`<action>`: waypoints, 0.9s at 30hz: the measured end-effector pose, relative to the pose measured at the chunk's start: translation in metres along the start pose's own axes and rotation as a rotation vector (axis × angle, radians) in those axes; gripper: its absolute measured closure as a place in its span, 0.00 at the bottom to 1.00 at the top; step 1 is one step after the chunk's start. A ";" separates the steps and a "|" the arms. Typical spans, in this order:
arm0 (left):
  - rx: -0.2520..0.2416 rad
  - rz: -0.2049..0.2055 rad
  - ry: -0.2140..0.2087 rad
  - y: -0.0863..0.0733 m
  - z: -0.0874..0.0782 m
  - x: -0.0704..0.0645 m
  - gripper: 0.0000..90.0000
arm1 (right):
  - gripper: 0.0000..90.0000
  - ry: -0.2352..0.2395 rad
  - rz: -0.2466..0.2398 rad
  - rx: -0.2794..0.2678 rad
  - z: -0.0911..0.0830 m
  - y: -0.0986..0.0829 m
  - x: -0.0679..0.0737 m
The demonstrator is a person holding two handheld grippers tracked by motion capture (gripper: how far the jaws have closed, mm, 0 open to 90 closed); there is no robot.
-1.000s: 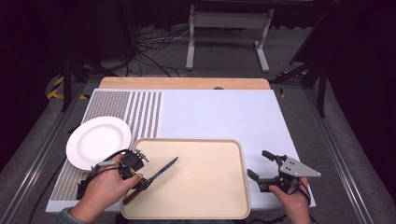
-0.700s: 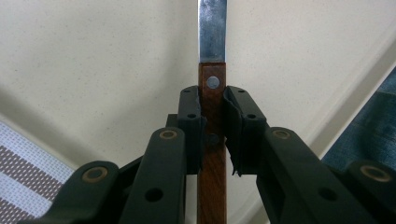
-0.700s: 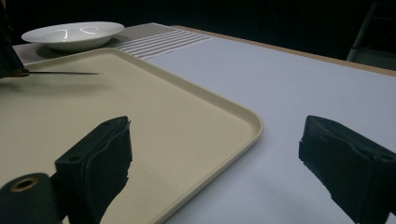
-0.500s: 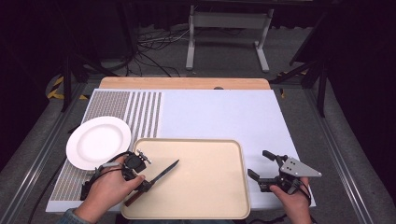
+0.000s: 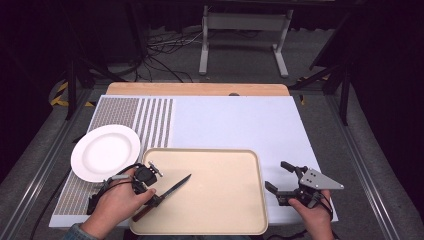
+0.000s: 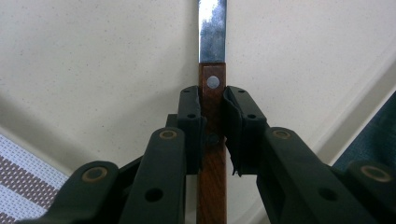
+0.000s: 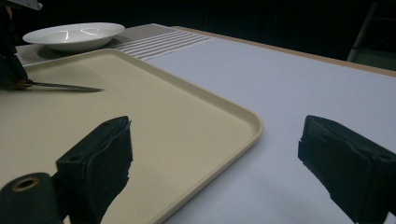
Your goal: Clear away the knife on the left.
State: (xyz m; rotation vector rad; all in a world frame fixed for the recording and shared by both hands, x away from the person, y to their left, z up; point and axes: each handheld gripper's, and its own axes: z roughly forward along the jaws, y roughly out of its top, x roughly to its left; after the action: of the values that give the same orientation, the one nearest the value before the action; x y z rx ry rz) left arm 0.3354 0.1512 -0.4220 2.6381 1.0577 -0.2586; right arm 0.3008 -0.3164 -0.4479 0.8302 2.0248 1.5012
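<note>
Left gripper [image 5: 150, 192] clamped on a knife [image 5: 165, 196], jaws pressed against both sides of the wooden handle just behind the blade, as seen in the left gripper view [image 6: 212, 135]. Knife pointing up and to the right across the near left part of a beige tray [image 5: 225, 215], steel blade over the tray floor, brown handle end reaching toward the near left corner. Cannot tell whether resting on the tray or held just clear of it; blade looks low and nearly flat in the right gripper view [image 7: 65, 86]. Left hand [image 5: 112, 205] wrapped around the gripper body at the tray's near left edge.

Just beyond that, a white plate [image 5: 105, 152], bare, sitting on a striped mat [image 5: 150, 120] to the left of the tray, rim close to the tray's far left corner. Both tray and mat lying on a pale bench [image 5: 235, 125].

Right gripper [image 5: 277, 182] well apart from the knife, off the tray's right edge, jaws spread wide and holding nothing, right hand [image 5: 312, 215] low at the near edge of the bench.

Judged from this: grasp on the knife secured, so the pick-up seems done or nearly so. Left to do, most likely: carrying the knife off the tray and setting it down, perhaps at the plate. Nothing placed anywhere yet.
</note>
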 end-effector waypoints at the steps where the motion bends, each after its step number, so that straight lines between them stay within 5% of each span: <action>1: 0.001 -0.001 0.004 0.000 0.000 0.000 0.86 | 0.11 0.000 0.001 0.000 0.000 0.000 0.000; 8: 0.009 0.007 -0.005 0.000 0.000 0.000 0.85 | 0.12 0.003 0.001 0.002 0.000 0.000 0.000; 17: -0.049 0.045 0.018 0.001 -0.005 -0.004 0.57 | 0.11 0.007 0.001 0.001 0.000 0.000 0.000; 20: -0.096 0.110 0.072 0.003 -0.006 -0.008 0.33 | 0.11 0.006 0.000 0.001 0.000 0.000 0.000; 22: -0.113 0.137 0.074 0.004 -0.007 -0.010 0.26 | 0.11 0.006 -0.001 0.001 0.000 0.000 0.000; 27: -0.205 0.249 0.031 0.008 -0.005 -0.017 0.24 | 0.11 0.006 -0.002 -0.001 0.000 0.000 0.000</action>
State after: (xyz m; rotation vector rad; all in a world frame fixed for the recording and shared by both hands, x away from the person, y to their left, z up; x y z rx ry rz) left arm 0.3290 0.1365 -0.4110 2.5585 0.7117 -0.0525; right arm 0.3006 -0.3160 -0.4481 0.8246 2.0281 1.5052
